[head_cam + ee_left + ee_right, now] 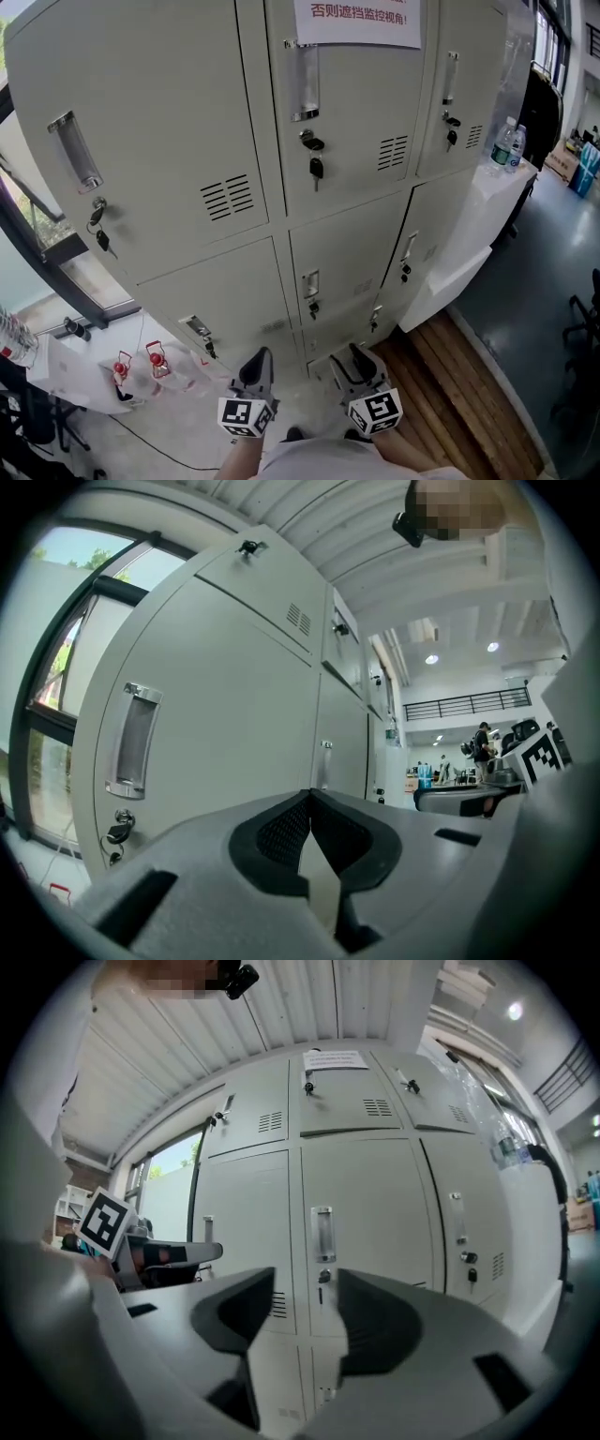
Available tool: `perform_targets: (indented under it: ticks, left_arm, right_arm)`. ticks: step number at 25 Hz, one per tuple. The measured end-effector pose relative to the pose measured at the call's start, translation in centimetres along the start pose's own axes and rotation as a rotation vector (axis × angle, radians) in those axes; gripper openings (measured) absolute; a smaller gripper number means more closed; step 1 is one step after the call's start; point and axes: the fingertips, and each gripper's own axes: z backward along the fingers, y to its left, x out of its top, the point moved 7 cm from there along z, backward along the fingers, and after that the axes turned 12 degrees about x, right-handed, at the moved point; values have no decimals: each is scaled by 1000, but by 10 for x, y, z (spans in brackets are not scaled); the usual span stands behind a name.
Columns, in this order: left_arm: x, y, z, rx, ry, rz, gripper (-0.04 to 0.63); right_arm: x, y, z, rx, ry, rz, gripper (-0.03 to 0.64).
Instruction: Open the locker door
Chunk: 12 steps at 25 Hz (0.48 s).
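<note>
A bank of pale grey lockers [234,141] stands in front of me, every door closed. The middle upper door has a recessed handle [303,80] with keys [315,164] hanging in its lock. Both grippers hang low and well short of the doors. My left gripper [255,370] is shut with nothing in it; its tips [310,799] meet, and a handle [131,741] with keys [117,832] lies off to its left. My right gripper [361,361] is open and empty. Through its gap [307,1283] I see a lower door's handle [322,1235], far off.
A white counter [487,206] with water bottles [507,145] adjoins the lockers on the right. A paper notice [356,21] is taped at the top. Small red objects [155,359] lie low on the left. Wooden boards [469,394] run along the right, and a window frame [37,234] sits at the left.
</note>
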Motion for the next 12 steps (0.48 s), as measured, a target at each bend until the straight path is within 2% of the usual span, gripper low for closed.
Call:
perform_targets:
  ticks: [1,6,12]
  left_arm:
    - [0,0,-1,5,-1,4,9]
    - [1,0,-8,15,-5,-1,9]
    - [2,8,-11,28,-2,-5,9]
  right_arm:
    - [1,-1,-3,18,-1,-7,219]
    - [0,-9,-20,39,5,-16,219]
    - [11,-21,-55,68,-7,29,219]
